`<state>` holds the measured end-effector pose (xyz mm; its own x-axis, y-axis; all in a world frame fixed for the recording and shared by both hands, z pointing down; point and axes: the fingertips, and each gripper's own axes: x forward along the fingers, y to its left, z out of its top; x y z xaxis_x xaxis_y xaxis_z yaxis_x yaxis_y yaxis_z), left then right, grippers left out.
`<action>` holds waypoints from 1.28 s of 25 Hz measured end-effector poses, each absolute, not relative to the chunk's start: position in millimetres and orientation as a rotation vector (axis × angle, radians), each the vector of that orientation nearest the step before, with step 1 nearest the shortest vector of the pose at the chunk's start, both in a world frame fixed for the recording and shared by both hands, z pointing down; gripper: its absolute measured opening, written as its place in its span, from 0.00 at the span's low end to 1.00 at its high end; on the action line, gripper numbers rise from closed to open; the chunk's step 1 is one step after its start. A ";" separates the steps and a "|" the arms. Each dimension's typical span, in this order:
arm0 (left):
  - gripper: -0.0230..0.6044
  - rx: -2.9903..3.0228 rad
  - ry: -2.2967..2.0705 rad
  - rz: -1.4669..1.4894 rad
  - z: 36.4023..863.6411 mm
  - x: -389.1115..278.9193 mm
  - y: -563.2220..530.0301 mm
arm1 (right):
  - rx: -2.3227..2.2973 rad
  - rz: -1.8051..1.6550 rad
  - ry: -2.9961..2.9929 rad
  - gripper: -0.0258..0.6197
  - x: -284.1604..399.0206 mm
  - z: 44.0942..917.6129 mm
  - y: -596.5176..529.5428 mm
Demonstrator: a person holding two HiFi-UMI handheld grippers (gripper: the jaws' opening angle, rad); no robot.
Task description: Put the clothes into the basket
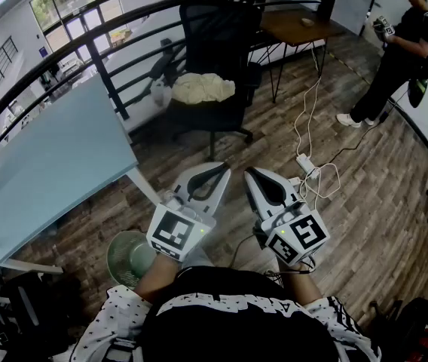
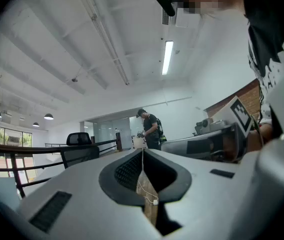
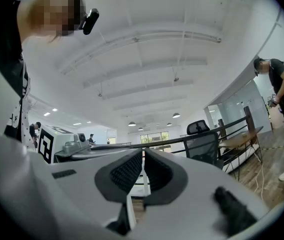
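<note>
White plastic claws with dark ribbed pads are both pressed shut on nothing: the left gripper and the right gripper are held level, side by side, tips close together, in front of the person carrying them. Just below the left gripper, on the wood-plank floor, sits a round pale-green object that may be the basket, though the head view does not settle this. To the right of the 2 claws lies a power strip trailing white cables. Farther out, well apart from either claw, 1 cream garment lies bunched on the seat of a black office chair beside a dark railing. A pale blue table stands to the left, and a second person stands at the far right. Judged from this, the task has barely begun: no clothing is held or visibly deposited, and the reach to the chair, the pick-up and the drop are all left.
</note>
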<state>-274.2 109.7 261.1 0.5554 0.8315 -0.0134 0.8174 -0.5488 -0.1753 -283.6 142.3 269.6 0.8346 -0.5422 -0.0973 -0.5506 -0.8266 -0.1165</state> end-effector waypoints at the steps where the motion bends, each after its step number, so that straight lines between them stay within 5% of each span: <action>1: 0.07 -2.637 -1.408 0.143 260.8 -274.5 108.8 | -2.875 0.091 0.862 0.09 -283.9 269.4 141.3; 21: 0.07 -2.619 -1.372 0.099 271.1 -266.2 95.9 | -2.847 0.097 0.834 0.09 -277.2 274.7 138.8; 32: 0.07 -2.655 -1.383 0.071 272.5 -201.5 67.6 | -2.863 0.036 0.828 0.09 -214.1 279.1 111.2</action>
